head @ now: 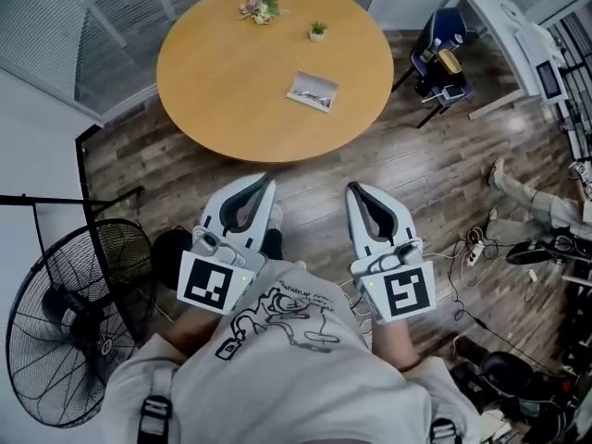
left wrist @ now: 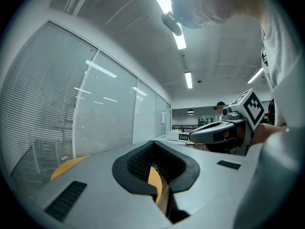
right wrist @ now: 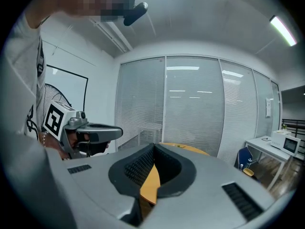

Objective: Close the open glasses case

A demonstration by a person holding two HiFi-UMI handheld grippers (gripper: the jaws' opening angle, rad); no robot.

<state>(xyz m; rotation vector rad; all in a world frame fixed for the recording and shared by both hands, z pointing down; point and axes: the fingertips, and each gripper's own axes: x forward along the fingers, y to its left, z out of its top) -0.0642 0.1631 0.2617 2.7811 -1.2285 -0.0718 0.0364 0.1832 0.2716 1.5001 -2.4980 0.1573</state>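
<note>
The open glasses case (head: 313,92) lies flat on the round table (head: 222,91), right of its centre, its long axis running roughly ten to four o'clock, well apart at twelve o'clock from the left gripper (head: 266,181) and right gripper (head: 354,190), both with jaws pressed together on nothing.

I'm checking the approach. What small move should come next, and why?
Probably carry the left gripper and right gripper forward to the table: the case lies open on it, well ahead of both, which hang over the floor short of its edge, jaws together and empty.
</note>
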